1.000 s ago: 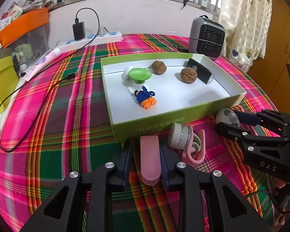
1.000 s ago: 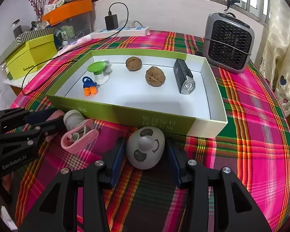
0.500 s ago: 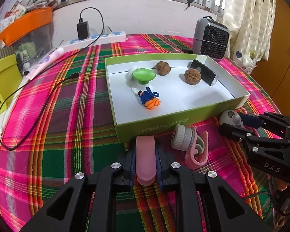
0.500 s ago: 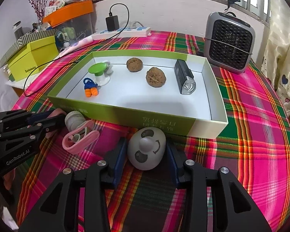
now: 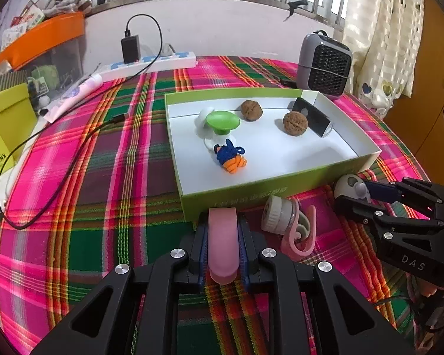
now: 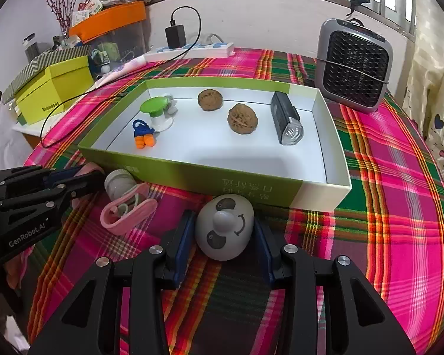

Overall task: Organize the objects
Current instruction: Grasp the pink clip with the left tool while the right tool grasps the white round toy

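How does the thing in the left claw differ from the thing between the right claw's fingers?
The left gripper is clamped on a pink strap, slim, flat and plain. The right gripper straddles a grey egg-shaped gadget, round, bulky and marked with a smiling face; its jaws stand much wider. Both things lie on the plaid cloth, just outside the green box.

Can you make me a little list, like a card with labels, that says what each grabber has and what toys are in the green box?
left gripper: shut on the pink strap
right gripper: jaws on either side of the grey egg toy with a face, which rests on the tablecloth
green box: open, white inside
in the box: two walnuts, a black bike light, a green-topped white thing, a blue and orange knot toy
outside the box: a round white lamp on a pink clip, beside the box's front wall
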Tool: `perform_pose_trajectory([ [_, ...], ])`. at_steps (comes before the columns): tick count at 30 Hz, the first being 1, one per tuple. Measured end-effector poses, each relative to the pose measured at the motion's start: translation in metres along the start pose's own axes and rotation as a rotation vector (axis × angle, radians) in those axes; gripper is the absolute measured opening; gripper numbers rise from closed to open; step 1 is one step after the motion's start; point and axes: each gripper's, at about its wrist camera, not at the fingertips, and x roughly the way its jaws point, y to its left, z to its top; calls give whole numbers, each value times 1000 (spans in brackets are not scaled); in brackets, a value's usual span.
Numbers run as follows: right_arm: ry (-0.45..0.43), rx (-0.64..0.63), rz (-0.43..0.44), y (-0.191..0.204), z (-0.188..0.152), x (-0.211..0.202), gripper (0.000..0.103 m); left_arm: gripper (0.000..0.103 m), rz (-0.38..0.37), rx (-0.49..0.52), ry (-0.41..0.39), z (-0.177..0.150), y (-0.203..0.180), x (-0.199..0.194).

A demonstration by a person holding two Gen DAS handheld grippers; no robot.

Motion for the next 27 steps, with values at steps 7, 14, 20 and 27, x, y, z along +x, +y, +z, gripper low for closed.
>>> perform_pose_trajectory([
  [7, -8, -1, 1, -1, 0, -4, 40, 16, -2, 0, -8, 1, -2, -4],
  [14, -26, -4, 8, -1, 2, -10, 40, 16, -4, 4, -31, 5, -4, -14],
  [20, -52, -6, 11, -2, 10, -19, 40, 16, -18, 11, -57, 15, -7, -21],
  [27, -82, -16, 3, -4, 21, -26, 40, 16, -27, 32, -87, 30, -15, -25],
])
